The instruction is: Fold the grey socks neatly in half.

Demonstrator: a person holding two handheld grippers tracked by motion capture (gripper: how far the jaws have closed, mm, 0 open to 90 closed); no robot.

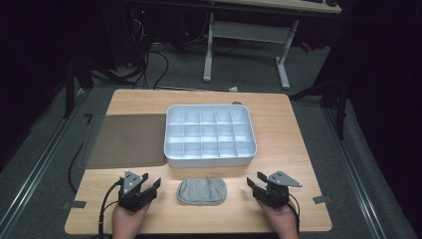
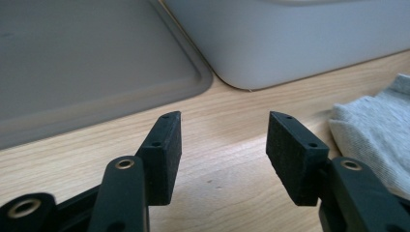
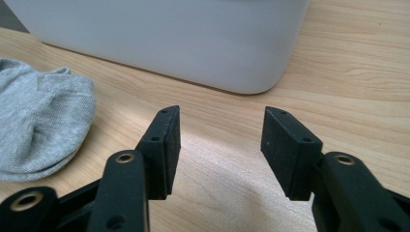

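A grey sock [image 1: 202, 191] lies flat near the table's front edge, between the two grippers. Behind it stands a white tray [image 1: 210, 157] divided into several compartments, which look bare. My left gripper [image 1: 152, 186] rests to the left of the sock, open, with nothing between its jaws. In the left gripper view the gripper [image 2: 223, 140] looks over bare wood, with the sock [image 2: 372, 130] at the right edge. My right gripper [image 1: 253, 185] sits to the right of the sock, open too. In the right gripper view the gripper [image 3: 220, 137] has the sock [image 3: 41, 125] at its left.
A flat grey lid [image 1: 128, 140] lies left of the tray, touching it. The wooden table [image 1: 293, 139] has bare room at the right and along the back. Beyond it are dark floor, cables and a white desk frame [image 1: 249, 45].
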